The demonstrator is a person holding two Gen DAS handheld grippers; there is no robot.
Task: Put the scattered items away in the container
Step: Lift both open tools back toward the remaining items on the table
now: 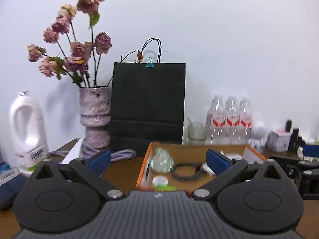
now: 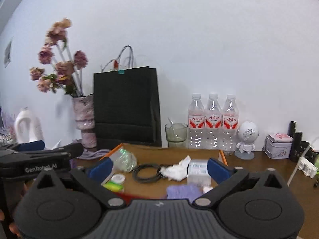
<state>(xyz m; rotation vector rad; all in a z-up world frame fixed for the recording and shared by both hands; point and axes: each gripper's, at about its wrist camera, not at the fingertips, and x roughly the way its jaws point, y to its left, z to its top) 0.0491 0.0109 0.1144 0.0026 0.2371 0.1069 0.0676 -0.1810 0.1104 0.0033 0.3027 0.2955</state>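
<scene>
An orange-rimmed cardboard box [image 2: 116, 148] [image 1: 148, 155] sits on the wooden table. Inside lie a crumpled clear wrapper [image 2: 124, 160] [image 1: 161, 161], a black coiled cable [image 2: 146, 172] [image 1: 184, 172], a white crumpled tissue [image 2: 176, 169], a small white packet [image 2: 198, 172], a white tape roll [image 2: 118, 178] [image 1: 160, 180], a green item [image 2: 113, 186] [image 1: 165, 188] and a purple cloth [image 2: 182, 192]. My left gripper [image 1: 158, 162] is open and empty above the box's near left part. My right gripper [image 2: 158, 169] is open and empty over the box. The left gripper also shows in the right wrist view [image 2: 39, 155].
Behind the box stand a black paper bag [image 1: 148, 103], a vase of dried roses [image 1: 95, 117], a glass [image 2: 176, 134], three water bottles [image 2: 213, 119] and a white robot speaker [image 2: 247, 137]. A white detergent bottle [image 1: 27, 131] stands left; a tin [image 2: 278, 145] right.
</scene>
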